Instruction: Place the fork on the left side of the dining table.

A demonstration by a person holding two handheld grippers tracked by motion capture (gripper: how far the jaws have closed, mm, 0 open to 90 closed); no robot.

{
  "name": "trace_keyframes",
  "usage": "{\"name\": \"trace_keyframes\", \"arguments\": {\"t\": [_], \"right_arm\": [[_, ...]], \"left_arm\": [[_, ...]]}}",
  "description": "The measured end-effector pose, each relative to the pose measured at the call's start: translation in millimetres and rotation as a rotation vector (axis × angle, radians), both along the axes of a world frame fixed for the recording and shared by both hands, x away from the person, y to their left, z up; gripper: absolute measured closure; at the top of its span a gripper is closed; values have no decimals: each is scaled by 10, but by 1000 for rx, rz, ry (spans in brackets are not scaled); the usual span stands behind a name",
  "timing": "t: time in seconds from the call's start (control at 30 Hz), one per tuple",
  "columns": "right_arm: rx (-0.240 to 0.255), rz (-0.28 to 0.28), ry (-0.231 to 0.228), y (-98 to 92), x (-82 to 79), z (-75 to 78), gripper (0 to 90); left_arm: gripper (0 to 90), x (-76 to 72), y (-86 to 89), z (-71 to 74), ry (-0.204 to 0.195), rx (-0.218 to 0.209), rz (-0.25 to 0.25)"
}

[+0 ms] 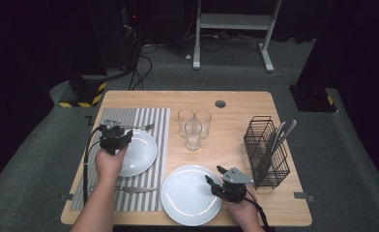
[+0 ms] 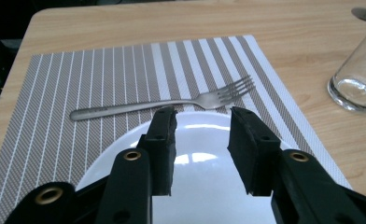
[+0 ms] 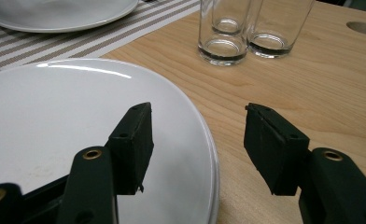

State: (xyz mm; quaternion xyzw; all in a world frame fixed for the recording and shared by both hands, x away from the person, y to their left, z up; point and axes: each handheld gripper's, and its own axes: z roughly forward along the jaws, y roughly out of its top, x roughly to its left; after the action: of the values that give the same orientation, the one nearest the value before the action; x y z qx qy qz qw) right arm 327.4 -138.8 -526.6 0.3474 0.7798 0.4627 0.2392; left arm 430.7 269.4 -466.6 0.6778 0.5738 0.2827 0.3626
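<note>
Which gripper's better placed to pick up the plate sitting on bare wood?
Right, probably. The right gripper has open jaws straddling the rim of the near plate, one over it, one over the table. The left gripper hovers over the other plate on the striped placemat, beside the fork.

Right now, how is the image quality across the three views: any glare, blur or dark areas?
High view: table evenly lit, surroundings nearly black. Left gripper view: fork sharp, a bright reflection on the plate. Right gripper view: a glare streak along the near plate, glasses slightly soft.
</note>
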Motion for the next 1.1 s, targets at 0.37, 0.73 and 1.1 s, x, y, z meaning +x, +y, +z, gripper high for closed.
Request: {"name": "trace_keyframes", "arguments": {"t": [0.37, 0.73, 1.1], "right_arm": [[-4, -3, 1, -11, -2, 4, 405], [-5, -6, 3, -13, -2, 5, 400], [-3, -9, 10, -17, 13, -3, 390]], "left_arm": [[579, -128, -16, -26, -6, -22, -38], [540, -244, -7, -61, -4, -42, -66], [498, -406, -8, -134, -5, -28, -97]]}}
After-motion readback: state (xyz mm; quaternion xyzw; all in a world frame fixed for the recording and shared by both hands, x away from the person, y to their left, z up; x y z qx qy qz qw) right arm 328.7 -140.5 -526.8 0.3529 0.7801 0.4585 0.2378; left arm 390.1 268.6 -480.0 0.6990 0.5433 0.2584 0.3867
